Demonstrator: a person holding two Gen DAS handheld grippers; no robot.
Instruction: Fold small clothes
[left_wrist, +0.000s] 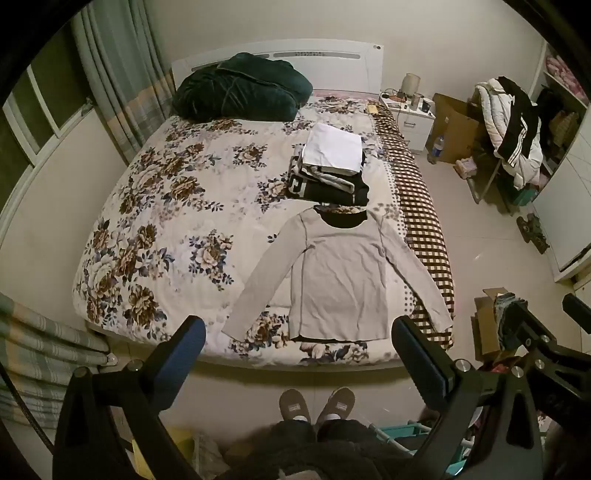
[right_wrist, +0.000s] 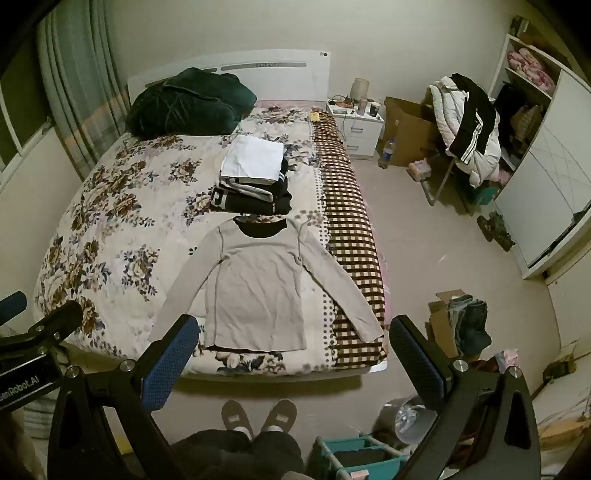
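Shirt: I see a pale grey long-sleeved cotton shirt (left_wrist: 338, 271) lying flat on its front part of the bed, near the foot edge, with both sleeves spread out and down.
Bed: The big bed has a white quilt with brown and blue flowers (left_wrist: 155, 206), and a brown and cream checked blanket (left_wrist: 424, 236) runs along the side under one sleeve.
Pile: A stack of folded clothes with a white one on top (left_wrist: 334, 153) sits just past the shirt's dark collar, very near it.
Left tool: My left gripper (left_wrist: 299, 350) is spread wide and holds nothing. It hangs in the air over the foot of the bed.
Right tool: My right gripper (right_wrist: 293, 349) is spread wide too, with nothing in it, also up in the air.
Step now: I think the shirt is laid out and ready, and no fold is made yet.
How to do it well: I would go down to a sleeve cuff with each tool, pinch only the top cloth and not the quilt, and bring each sleeve across the body so it lies flat.
Watch out: The sleeve on the checked blanket is close to the bed edge and may slip off if I tug it.
Next: Then I would lift the hem up to the collar.
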